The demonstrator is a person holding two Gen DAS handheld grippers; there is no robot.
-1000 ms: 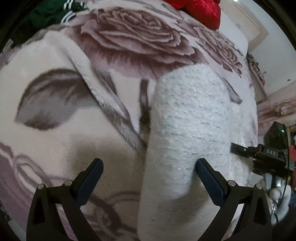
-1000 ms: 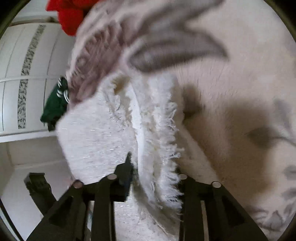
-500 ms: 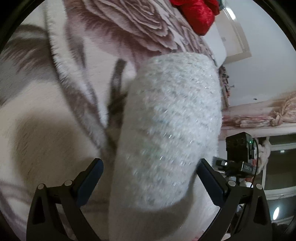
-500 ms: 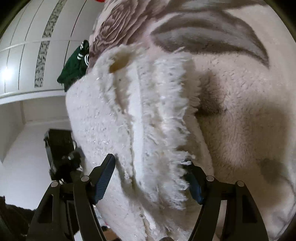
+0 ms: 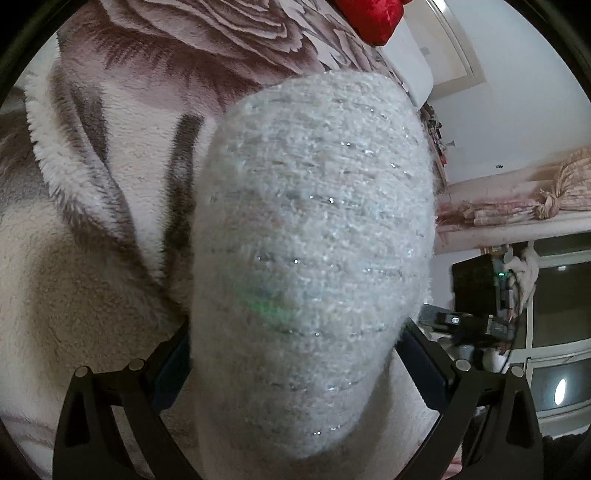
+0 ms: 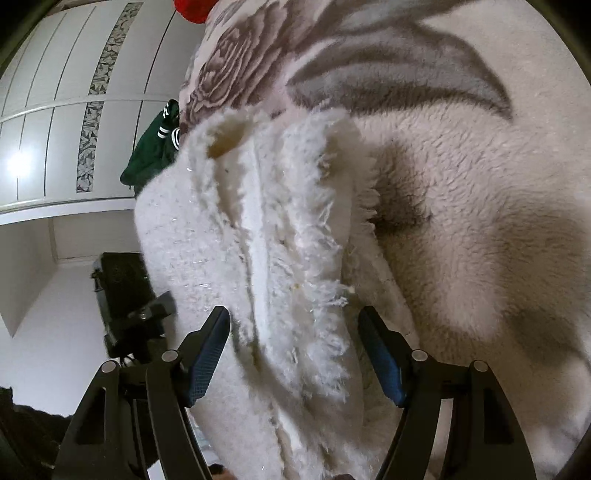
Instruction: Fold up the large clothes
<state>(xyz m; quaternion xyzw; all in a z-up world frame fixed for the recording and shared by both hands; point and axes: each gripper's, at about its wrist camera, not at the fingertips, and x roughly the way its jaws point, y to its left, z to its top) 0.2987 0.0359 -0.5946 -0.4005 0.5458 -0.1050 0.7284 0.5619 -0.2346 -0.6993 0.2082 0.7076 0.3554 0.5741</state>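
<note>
A folded white fuzzy knit garment [image 5: 314,229] with silver threads lies on a rose-print fleece blanket [image 5: 92,229]. In the left wrist view the garment's smooth folded side fills the gap between my open left gripper [image 5: 295,354] fingers, which straddle it. In the right wrist view the garment [image 6: 280,236] shows its fringed layered edges. My right gripper [image 6: 295,347] is open, its blue-padded fingers [image 6: 207,350] on either side of the fringed edge, not pinching it.
A red cushion [image 5: 369,14] lies at the blanket's far end. A green garment [image 6: 155,147] lies by the white wardrobe [image 6: 55,110]. A black device on a stand [image 5: 476,291] is beside the bed; it also shows in the right wrist view [image 6: 125,291].
My right gripper has opened and let go of the fringed edge. Both grippers have moved in closer around the garment, and the views have tilted.
</note>
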